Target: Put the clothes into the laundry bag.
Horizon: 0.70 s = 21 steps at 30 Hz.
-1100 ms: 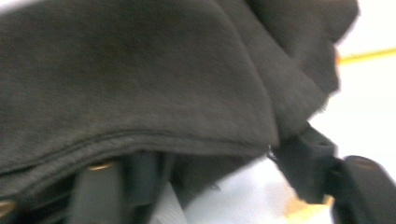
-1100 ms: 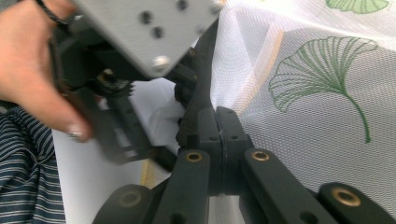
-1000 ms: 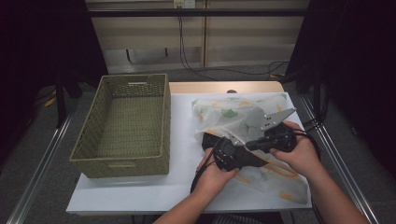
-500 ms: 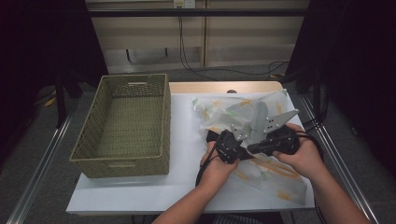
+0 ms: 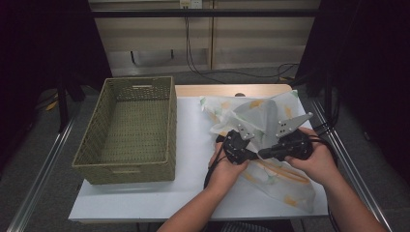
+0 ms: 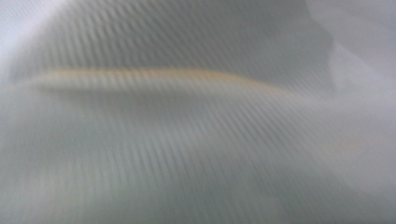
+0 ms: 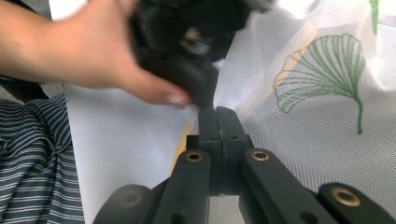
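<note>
Thin white cloth (image 5: 270, 145) printed with green and yellow ginkgo leaves — spread over the right half of the white worktop (image 5: 193, 145), long axis running from the far edge by the wooden strip down toward the near right corner. Far part pulled up into a peaked fold between the two hands; near part lying flat, one corner reaching the worktop's front edge. Well apart to the left: a rectangular woven olive-green basket (image 5: 128, 166), long side pointing away from the person.

From the high view: left tongs (image 5: 237, 142) and right tongs (image 5: 263, 153) close together over the cloth's middle, grey plates on top, cables trailing. Whether cloth sits in the left pair cannot be told from there. The left gripper view gives a blurred close-up of the white weave (image 6: 196, 140) with one pale yellow streak, own jaws unseen; left tongs have just been opening, and cannot be told as wide or narrow. The right gripper view supplies what the high view lacks — right tongs (image 7: 218, 116) pressed together on a fold of cloth (image 7: 317, 93), the other hand (image 7: 88, 46) and its black gripper just beyond, a striped garment at the lower left.

Against a second ago: left hand farther up the worktop, fold raised higher, far edge more bunched.
</note>
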### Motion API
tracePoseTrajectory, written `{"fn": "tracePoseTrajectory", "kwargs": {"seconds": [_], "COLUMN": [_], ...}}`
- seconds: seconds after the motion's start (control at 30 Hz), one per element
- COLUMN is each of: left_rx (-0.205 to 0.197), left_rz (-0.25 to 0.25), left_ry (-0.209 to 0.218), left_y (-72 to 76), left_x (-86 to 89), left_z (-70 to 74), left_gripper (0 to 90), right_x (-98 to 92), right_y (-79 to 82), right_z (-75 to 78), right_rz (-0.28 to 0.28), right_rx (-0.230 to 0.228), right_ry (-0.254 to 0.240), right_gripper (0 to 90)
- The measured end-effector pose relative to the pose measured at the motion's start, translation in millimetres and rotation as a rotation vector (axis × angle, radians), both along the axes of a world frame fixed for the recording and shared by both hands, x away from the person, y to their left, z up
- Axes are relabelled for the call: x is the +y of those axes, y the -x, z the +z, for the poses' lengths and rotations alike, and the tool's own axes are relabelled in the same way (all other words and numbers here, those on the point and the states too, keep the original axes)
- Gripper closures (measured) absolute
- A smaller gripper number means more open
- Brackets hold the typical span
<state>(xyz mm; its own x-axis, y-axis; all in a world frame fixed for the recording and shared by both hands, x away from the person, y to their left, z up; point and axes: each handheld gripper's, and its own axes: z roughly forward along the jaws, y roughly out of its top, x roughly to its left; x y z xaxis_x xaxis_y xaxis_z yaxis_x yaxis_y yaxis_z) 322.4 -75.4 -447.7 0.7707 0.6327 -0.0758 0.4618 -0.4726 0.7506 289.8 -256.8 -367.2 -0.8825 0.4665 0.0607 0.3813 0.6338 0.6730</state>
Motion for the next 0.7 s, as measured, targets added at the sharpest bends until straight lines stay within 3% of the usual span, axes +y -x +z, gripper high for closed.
{"fn": "tracePoseTrajectory", "kwargs": {"seconds": [0.2, 0.3, 0.33, 0.4, 0.53, 0.67, 0.7], "left_rx": [0.030, 0.053, 0.061, 0.060, 0.078, 0.098, 0.104], "left_rz": [-0.064, -0.063, -0.077, -0.054, -0.039, -0.006, 0.007], "left_ry": [-0.061, -0.050, -0.064, -0.065, -0.111, -0.122, -0.095], "left_y": [19.8, 27.6, 28.3, 31.4, 34.1, 32.1, 30.2], "left_x": [22.7, 38.2, 44.9, 55.3, 75.1, 88.3, 89.6], "left_z": [11.4, 17.6, 19.2, 19.8, 16.5, 11.8, 9.9], "left_gripper": [49.4, 48.3, 48.3, 48.6, 52.0, 51.1, 50.4], "right_x": [0.3, -0.1, -0.4, -1.3, -2.6, -3.2, -3.1], "right_y": [0.3, 0.4, 0.7, 1.0, 1.1, 1.3, 1.6], "right_z": [-0.9, -0.7, -0.2, 0.9, 1.5, 0.1, -0.2], "right_rz": [-0.003, -0.002, -0.003, -0.009, -0.013, -0.010, -0.014], "right_rx": [0.000, -0.004, -0.001, -0.005, -0.007, -0.012, -0.010], "right_ry": [0.004, 0.001, 0.000, 0.005, -0.003, 0.002, 0.002], "right_gripper": [90.0, 90.0, 90.0, 90.0, 90.0, 90.0, 90.0]}}
